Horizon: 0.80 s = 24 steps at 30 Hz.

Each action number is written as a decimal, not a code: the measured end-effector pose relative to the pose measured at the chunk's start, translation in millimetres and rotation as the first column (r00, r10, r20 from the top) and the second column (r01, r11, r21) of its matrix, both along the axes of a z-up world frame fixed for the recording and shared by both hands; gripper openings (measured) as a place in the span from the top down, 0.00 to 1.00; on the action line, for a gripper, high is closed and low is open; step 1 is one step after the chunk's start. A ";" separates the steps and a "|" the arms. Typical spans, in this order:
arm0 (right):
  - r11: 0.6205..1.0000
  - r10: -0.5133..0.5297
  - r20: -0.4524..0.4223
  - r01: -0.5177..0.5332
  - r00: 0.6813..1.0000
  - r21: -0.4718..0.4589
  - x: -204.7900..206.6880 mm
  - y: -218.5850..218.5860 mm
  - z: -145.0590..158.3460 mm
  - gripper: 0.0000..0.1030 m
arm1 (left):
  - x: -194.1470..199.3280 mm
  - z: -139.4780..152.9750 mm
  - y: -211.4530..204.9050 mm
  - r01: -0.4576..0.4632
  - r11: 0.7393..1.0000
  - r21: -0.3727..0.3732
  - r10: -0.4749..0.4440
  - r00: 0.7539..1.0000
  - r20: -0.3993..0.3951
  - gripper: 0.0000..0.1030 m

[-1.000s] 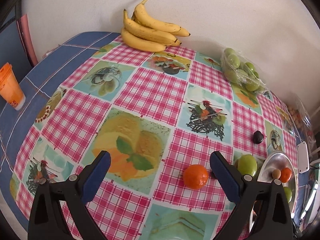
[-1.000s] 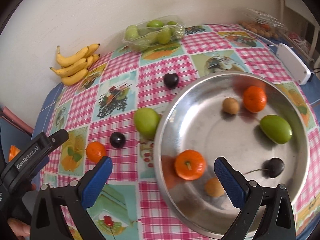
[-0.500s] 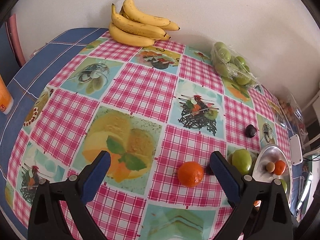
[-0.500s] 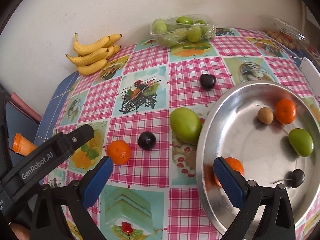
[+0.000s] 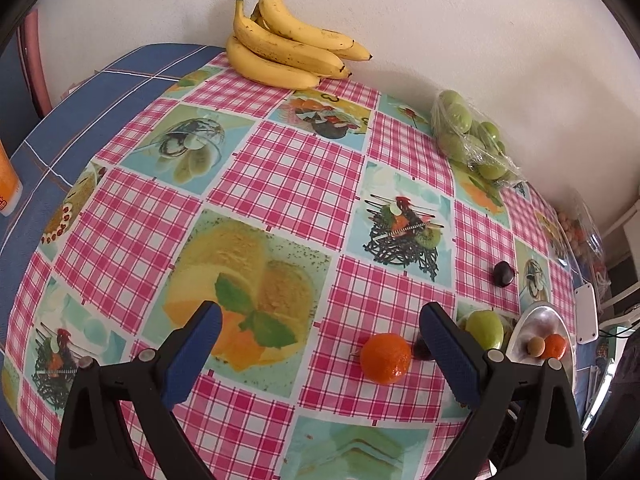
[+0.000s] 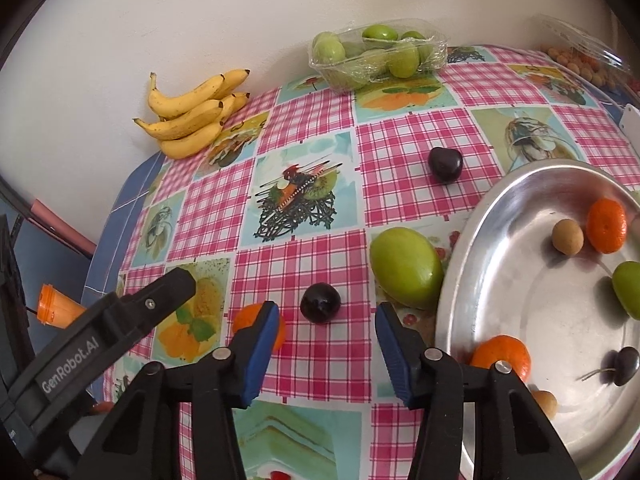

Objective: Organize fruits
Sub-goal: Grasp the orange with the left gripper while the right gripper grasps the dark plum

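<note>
In the right wrist view my right gripper (image 6: 326, 340) hovers low over the checked tablecloth, its jaws closing. A dark plum (image 6: 321, 303) lies just ahead of the gap, touched by neither pad. A mandarin (image 6: 256, 322) sits partly behind the left finger, and a big green fruit (image 6: 406, 266) rests against the steel bowl (image 6: 460, 260). The bowl holds mandarins, a green fruit, small brown fruits and a dark plum. My left gripper (image 5: 320, 336) is open above the cloth. The same mandarin (image 5: 386, 358) lies on the table between its fingers, near the right one.
Bananas (image 6: 192, 114) and a wrapped pack of green fruit (image 6: 376, 54) lie by the back wall. A second dark plum (image 6: 445, 164) sits behind the bowl. An orange cup (image 6: 54, 306) stands at the left, with a clear tub (image 6: 580, 56) and a white box (image 6: 632, 120) at the right.
My right gripper has moved left from over the bowl to the dark plum on the cloth, and its jaws have narrowed a lot. The left gripper has hardly shifted and stays open.
</note>
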State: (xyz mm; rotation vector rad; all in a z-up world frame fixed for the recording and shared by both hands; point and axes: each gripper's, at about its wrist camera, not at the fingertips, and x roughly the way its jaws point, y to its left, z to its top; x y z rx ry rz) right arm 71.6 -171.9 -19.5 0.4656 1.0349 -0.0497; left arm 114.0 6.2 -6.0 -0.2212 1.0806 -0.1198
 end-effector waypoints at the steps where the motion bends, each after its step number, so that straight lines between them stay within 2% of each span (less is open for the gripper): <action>1: 1.000 0.003 0.000 -0.003 1.000 -0.001 2.2 1.1 -1.5 0.49 | 0.8 -0.8 0.5 -0.002 1.000 -0.002 0.002 1.000 -0.004 0.04; 4: 1.000 0.006 -0.016 -0.006 1.000 0.000 7.9 4.1 -7.0 0.54 | 3.8 -4.6 2.9 -0.009 1.000 -0.022 0.008 1.000 -0.026 0.04; 7: 1.000 0.007 -0.024 -0.006 1.000 0.007 11.9 5.8 -12.4 0.55 | 6.1 -10.9 5.7 -0.021 0.999 -0.043 0.018 0.998 -0.063 0.04; 10: 1.000 0.006 -0.031 -0.005 1.000 0.011 14.6 6.8 -16.2 0.60 | 6.8 -19.0 6.7 -0.036 0.999 -0.028 0.033 0.995 -0.096 0.04; 13: 1.000 0.001 -0.036 -0.001 0.999 0.018 17.1 6.9 -19.6 0.61 | 7.4 -26.2 10.5 -0.058 0.997 -0.051 0.051 0.990 -0.129 0.05; 20: 1.000 0.003 -0.048 -0.002 0.999 0.022 23.2 11.7 -27.5 0.65 | 7.7 -27.2 11.7 -0.065 0.996 -0.056 0.057 0.989 -0.133 0.05; 22: 1.000 -0.003 -0.049 0.004 0.999 0.013 23.4 11.9 -29.2 0.70 | 7.4 -27.0 10.5 -0.060 0.997 -0.054 0.053 0.990 -0.134 0.05; 24: 1.000 -0.009 -0.049 0.009 0.999 0.016 23.1 10.7 -28.9 0.71 | 8.4 -27.3 9.4 -0.057 0.997 -0.056 0.049 0.990 -0.135 0.05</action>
